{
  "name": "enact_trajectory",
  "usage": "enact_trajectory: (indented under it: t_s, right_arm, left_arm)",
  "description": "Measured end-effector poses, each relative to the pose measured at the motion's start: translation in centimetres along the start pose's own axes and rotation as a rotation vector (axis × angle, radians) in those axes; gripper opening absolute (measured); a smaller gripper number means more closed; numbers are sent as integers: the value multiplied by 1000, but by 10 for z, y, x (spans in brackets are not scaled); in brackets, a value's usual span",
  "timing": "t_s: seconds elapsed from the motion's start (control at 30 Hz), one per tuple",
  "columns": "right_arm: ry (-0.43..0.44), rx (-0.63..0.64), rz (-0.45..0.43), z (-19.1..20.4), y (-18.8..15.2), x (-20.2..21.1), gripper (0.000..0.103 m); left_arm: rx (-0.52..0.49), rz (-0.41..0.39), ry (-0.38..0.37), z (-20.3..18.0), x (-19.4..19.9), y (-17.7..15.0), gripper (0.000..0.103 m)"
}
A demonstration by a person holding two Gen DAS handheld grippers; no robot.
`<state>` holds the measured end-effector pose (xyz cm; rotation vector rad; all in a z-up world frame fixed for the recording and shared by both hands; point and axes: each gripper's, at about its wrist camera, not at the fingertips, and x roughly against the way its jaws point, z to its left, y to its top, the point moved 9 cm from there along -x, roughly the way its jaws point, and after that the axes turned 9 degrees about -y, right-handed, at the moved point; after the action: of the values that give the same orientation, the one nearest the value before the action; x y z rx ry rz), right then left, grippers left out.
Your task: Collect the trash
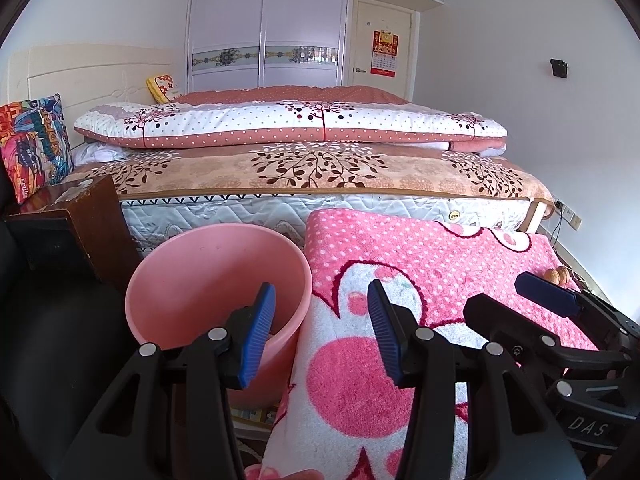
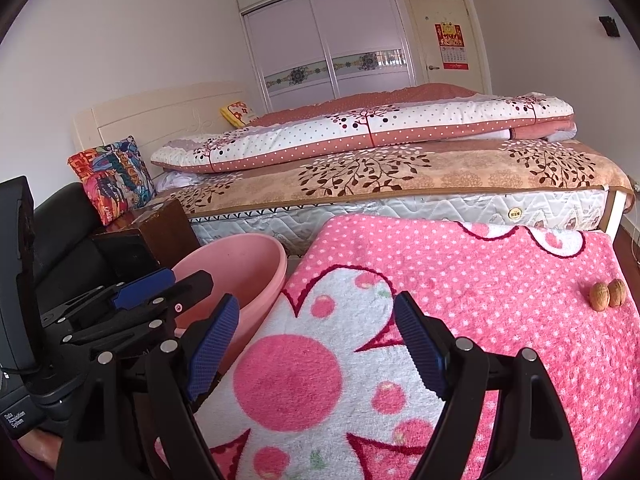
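Two walnuts [image 2: 608,296] lie side by side near the far right edge of a pink flowered blanket [image 2: 480,272]; in the left wrist view the walnuts [image 1: 558,276] peek out behind my right gripper's blue pad [image 1: 548,294]. A pink bin [image 1: 216,280] stands on the floor left of the blanket [image 1: 440,256]. My left gripper [image 1: 322,332] is open and holds nothing, its left finger over the bin's rim. My right gripper [image 2: 316,346] is open over the blanket's white flower, well short of the walnuts. The bin [image 2: 236,272] is at its left.
A bed [image 1: 320,168] with folded quilts runs across behind the blanket. A dark wooden nightstand [image 1: 92,216] stands left of the bin, with a colourful cushion [image 1: 34,144] on it. Black upholstery fills the left side. A wardrobe and a door are at the back.
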<state>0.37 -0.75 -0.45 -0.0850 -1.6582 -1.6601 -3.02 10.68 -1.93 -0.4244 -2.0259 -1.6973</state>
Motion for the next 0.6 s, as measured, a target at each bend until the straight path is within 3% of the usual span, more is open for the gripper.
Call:
enact_trajectory:
  t_s: [0.6]
  right_arm:
    - [-47, -9, -44, -10, 6, 6, 78]
  left_arm:
    - [-12, -11, 5, -1, -4, 2, 48]
